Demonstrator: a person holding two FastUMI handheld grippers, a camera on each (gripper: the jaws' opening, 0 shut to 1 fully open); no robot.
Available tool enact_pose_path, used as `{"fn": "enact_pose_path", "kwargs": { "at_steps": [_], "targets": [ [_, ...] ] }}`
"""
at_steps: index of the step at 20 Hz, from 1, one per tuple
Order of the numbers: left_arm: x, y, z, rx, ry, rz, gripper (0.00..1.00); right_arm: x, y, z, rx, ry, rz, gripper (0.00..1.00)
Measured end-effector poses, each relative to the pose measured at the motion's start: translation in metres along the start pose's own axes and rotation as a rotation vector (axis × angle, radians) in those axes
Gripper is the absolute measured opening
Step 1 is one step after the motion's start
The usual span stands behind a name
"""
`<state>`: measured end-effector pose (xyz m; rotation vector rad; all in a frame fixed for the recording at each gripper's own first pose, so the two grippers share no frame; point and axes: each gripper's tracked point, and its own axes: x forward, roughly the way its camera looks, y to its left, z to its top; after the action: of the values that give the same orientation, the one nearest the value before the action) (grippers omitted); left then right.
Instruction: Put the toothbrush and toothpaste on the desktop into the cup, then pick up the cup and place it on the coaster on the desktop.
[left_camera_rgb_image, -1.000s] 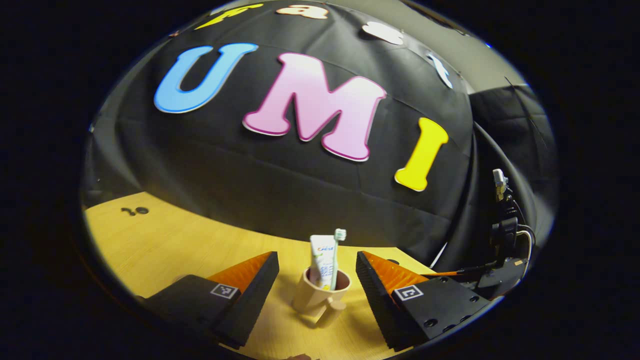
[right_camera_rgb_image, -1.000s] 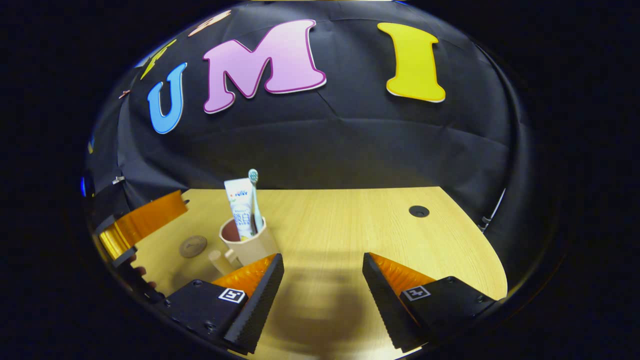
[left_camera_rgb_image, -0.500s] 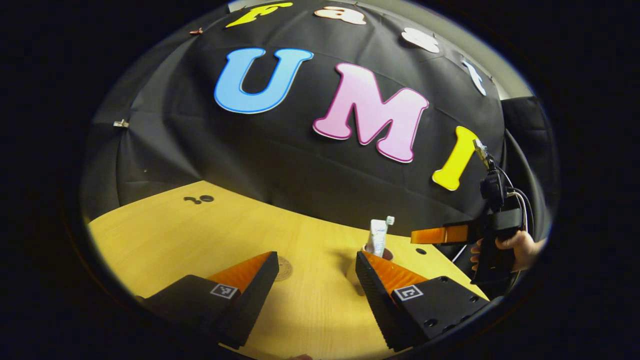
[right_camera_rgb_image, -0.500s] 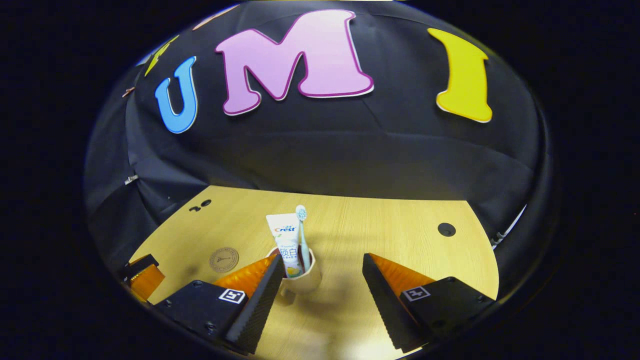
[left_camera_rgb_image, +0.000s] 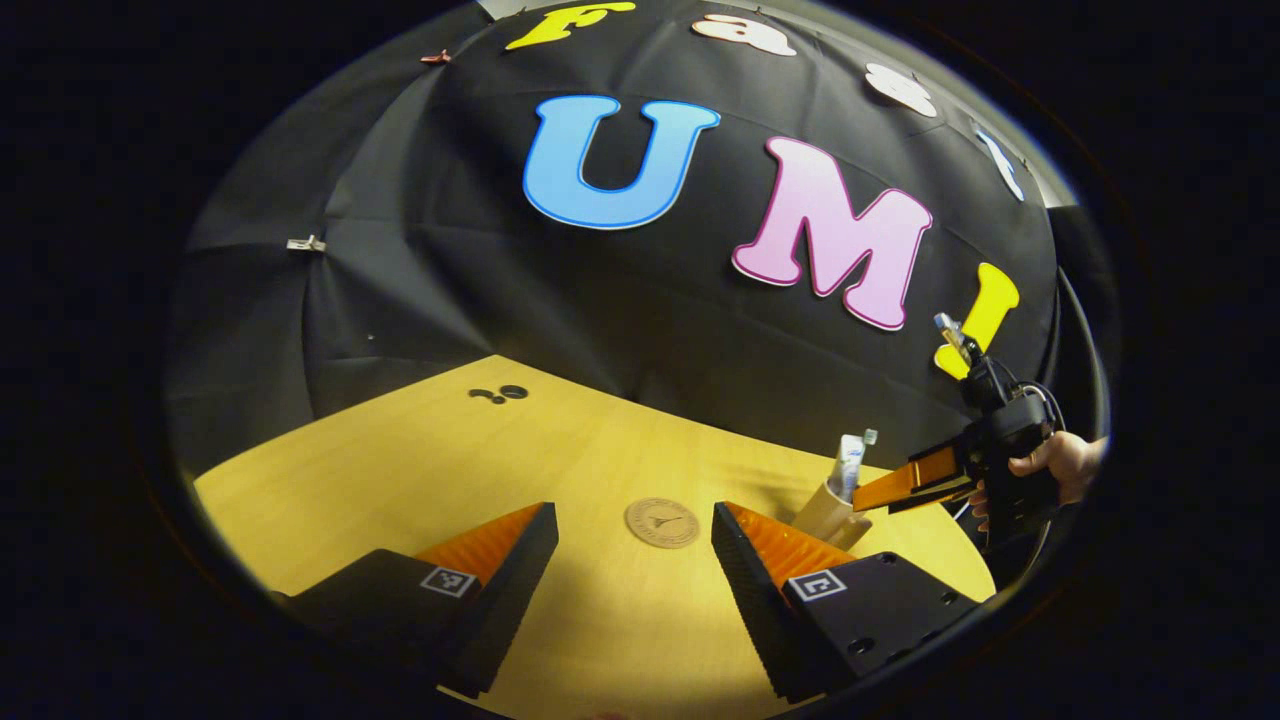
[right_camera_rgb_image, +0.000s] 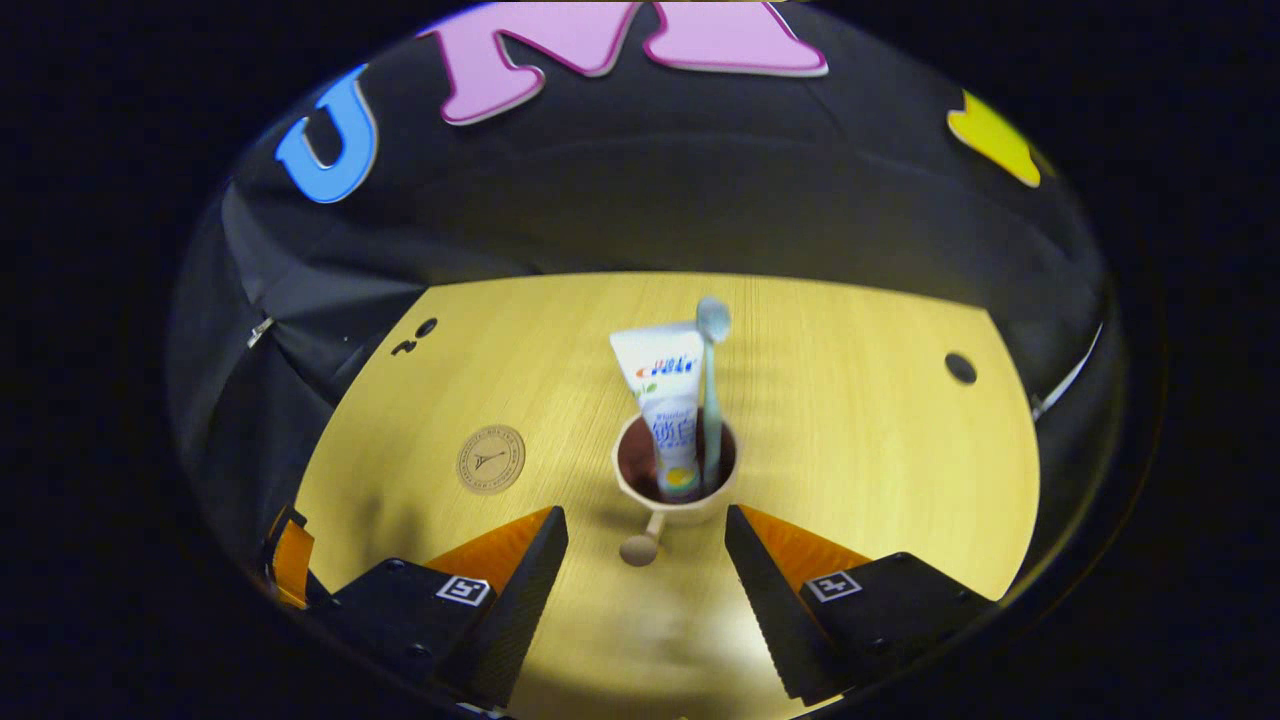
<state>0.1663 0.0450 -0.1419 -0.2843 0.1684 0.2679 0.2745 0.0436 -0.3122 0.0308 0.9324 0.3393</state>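
In the right gripper view, the right gripper (right_camera_rgb_image: 646, 555) hangs with its fingers spread wide and nothing between them, the stub handle of the cup (right_camera_rgb_image: 676, 470) pointing back toward the gap at 6 o'clock. The cup, a smooth, pale, round-walled mug with a dark inside, stands on the desk (right_camera_rgb_image: 850, 440) just beyond the fingertips. The toothpaste (right_camera_rgb_image: 665, 400), a flat white printed tube, and the toothbrush (right_camera_rgb_image: 711, 390), a slim stem with a small rounded head, both stand upright inside it, so the first half of the task looks done. The lift and the placing are left: the coaster (right_camera_rgb_image: 491, 459), a thin brown disc with a stamped mark, lies bare at 10 o'clock from the cup, apart from it. In the left gripper view, the left gripper (left_camera_rgb_image: 634, 545) is also wide and empty, with the coaster straight ahead at 12 o'clock on the pale wood-grain top.
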Motion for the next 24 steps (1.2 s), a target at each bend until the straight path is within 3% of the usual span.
{"fn": "enact_pose_path", "kwargs": {
  "at_steps": [8, 17, 18, 19, 22, 24],
  "targets": [
    [-0.037, 0.06, -0.025, -0.057, 0.07, 0.106, 0.98, 0.048, 0.003, -0.022, 0.084, 0.211, -0.015, 0.97],
    [-0.049, 0.051, -0.043, -0.071, 0.127, 0.068, 0.97, 0.065, 0.011, -0.037, 0.098, 0.352, -0.021, 0.94],
    [-0.049, 0.048, -0.044, -0.074, 0.134, 0.059, 0.98, 0.066, 0.009, -0.037, 0.093, 0.353, -0.027, 0.85],
    [-0.051, 0.044, -0.048, -0.076, 0.142, 0.051, 0.97, 0.067, 0.008, -0.036, 0.094, 0.352, -0.031, 0.91],
    [-0.053, 0.036, -0.051, -0.074, 0.158, 0.033, 0.98, 0.068, 0.009, -0.037, 0.096, 0.359, -0.019, 0.84],
    [-0.053, 0.028, -0.053, -0.069, 0.166, 0.019, 0.98, 0.069, 0.005, -0.039, 0.098, 0.361, -0.029, 0.65]
  ]
}}
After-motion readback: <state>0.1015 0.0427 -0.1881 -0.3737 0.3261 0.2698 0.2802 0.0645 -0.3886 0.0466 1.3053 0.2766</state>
